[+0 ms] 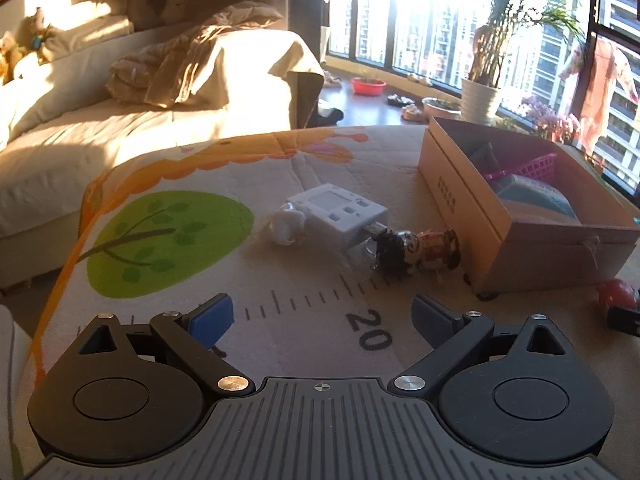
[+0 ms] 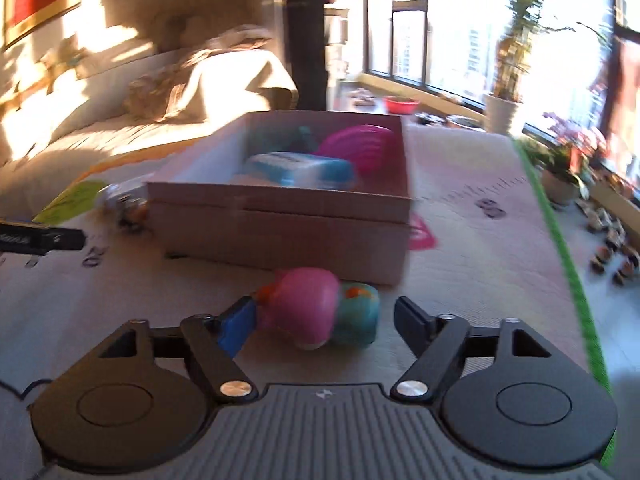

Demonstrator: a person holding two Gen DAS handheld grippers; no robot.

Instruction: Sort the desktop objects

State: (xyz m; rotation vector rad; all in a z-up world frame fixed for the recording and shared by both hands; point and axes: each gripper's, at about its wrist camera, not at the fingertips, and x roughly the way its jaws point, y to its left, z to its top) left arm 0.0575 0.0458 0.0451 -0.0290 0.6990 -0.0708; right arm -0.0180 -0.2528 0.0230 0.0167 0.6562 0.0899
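A cardboard box stands on the patterned mat at the right, holding a pink basket and a blue item. In front of it lie a white plug adapter, a white crumpled object and a small doll keychain. My left gripper is open and empty, low over the mat, short of them. In the right wrist view the box is straight ahead. A pink and teal toy lies between the fingers of my open right gripper; the left blue pad is at its edge.
A red and black toy lies at the right edge near the box. A bed with bedding is behind the mat. A window with potted plants is at the back right. A black object pokes in at the left of the right wrist view.
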